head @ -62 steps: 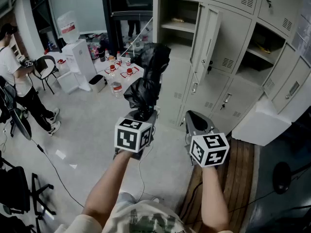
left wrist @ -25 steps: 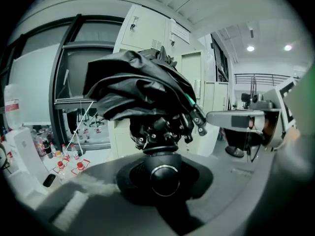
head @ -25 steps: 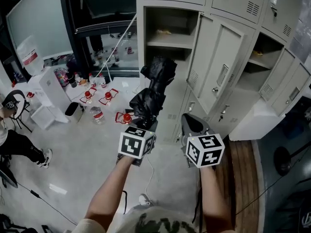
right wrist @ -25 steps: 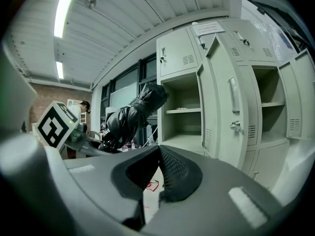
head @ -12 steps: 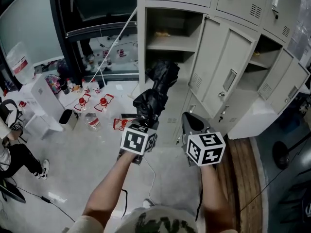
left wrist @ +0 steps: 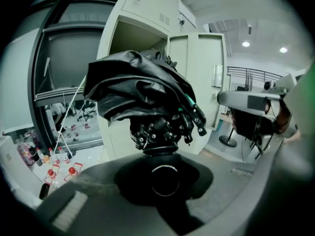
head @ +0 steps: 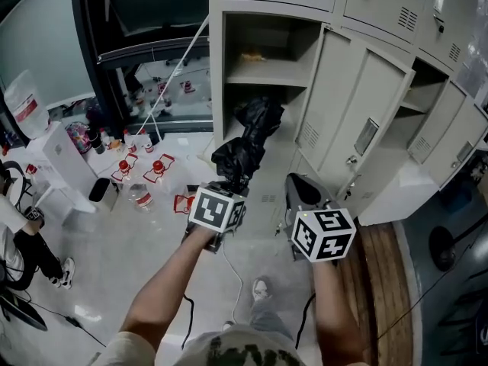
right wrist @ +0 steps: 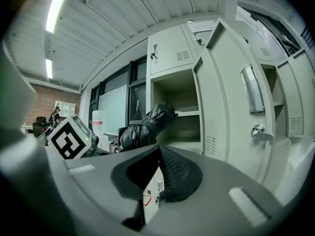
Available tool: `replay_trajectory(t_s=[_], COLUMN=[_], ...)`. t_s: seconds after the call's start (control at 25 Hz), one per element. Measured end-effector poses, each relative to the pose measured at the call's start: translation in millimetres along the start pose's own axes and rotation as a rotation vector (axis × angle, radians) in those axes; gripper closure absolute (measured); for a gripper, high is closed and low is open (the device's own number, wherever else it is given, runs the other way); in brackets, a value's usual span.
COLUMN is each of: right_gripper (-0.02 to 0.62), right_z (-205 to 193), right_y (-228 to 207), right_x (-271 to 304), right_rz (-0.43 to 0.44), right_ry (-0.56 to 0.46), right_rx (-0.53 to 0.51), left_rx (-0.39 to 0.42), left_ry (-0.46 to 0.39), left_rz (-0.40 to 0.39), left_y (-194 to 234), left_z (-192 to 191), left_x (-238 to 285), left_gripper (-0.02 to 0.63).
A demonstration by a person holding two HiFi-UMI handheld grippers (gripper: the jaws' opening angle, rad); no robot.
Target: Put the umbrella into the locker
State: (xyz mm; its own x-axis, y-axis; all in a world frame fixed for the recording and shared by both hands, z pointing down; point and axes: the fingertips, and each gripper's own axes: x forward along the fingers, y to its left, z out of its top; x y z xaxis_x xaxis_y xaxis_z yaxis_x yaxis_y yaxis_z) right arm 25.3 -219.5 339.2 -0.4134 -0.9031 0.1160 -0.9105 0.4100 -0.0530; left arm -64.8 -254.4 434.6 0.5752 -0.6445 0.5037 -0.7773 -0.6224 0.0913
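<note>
Locker bank (head: 358, 90) sits nearer than 1 s ago, so the folded black umbrella (head: 245, 145), handle clamped in the left gripper (head: 227, 184) fingers, now points at the open compartment (head: 263, 73) but is not yet inside; right gripper (head: 302, 191) fingers closed, empty.

The black umbrella (head: 245, 147), folded with its canopy crumpled and loose, stands tilted at the frame's centre. Its base is clamped in the left gripper (head: 226, 183) and its tip points at the pale metal locker (head: 263, 75), open at upper centre.
</note>
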Motion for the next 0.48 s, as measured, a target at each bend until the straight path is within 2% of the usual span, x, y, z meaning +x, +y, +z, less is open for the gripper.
replay_trajectory(t_s=[0.36, 0.48], right_gripper=[0.607, 0.607], right_z=[4, 8], right_y=[-35, -45], right_x=[54, 73], right_rz=[0.058, 0.075], right_ry=[-0.015, -0.013], right_rx=[0.017, 0.026], left_rx=[0.041, 0.085], left_ry=[0.115, 0.159], left_rz=[0.046, 0.081], left_y=[32, 48], left_z=[18, 30], left_x=[63, 78], left_gripper=[0.54, 0.54])
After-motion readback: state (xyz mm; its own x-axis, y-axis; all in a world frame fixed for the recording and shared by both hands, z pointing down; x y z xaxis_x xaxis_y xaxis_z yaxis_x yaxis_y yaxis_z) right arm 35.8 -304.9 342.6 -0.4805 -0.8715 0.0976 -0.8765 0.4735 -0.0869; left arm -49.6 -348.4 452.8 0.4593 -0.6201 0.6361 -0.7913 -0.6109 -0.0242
